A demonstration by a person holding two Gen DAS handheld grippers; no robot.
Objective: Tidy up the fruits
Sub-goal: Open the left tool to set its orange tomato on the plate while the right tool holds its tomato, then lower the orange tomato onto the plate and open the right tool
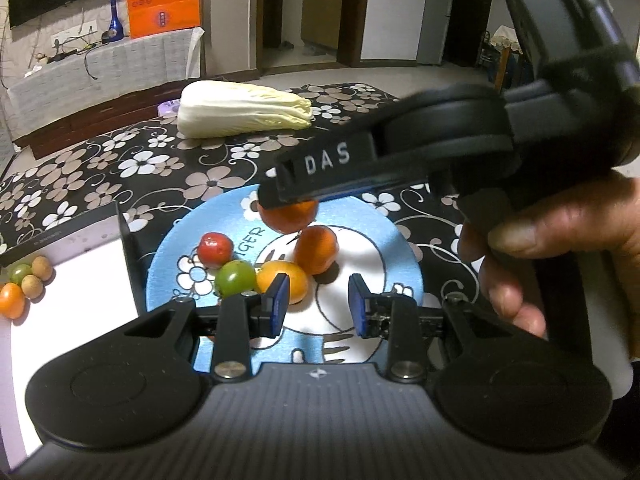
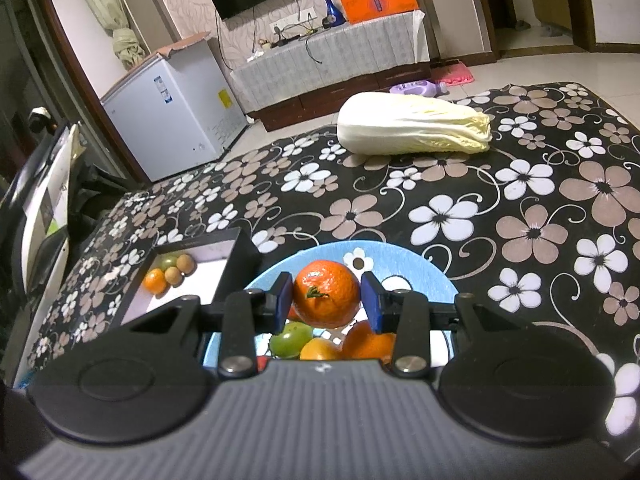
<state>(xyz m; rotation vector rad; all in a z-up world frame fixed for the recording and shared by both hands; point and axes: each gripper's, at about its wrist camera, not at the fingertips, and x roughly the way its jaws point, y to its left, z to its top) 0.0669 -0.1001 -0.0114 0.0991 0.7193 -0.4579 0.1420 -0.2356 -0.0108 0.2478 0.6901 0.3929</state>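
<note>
Four fruits sit in the box [image 2: 224, 276]; right gripper [image 2: 326, 300] clamps a mandarin [image 2: 326, 294], left gripper [image 1: 318, 306] gapes empty, four remain on the plate [image 1: 168, 280] at 6 o'clock.

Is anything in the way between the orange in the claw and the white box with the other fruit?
Nothing visible blocks it. The right gripper holds the mandarin above the blue plate. The white box sits just left of the plate, its black rim between them. The left gripper hangs open over the plate's near side.
</note>
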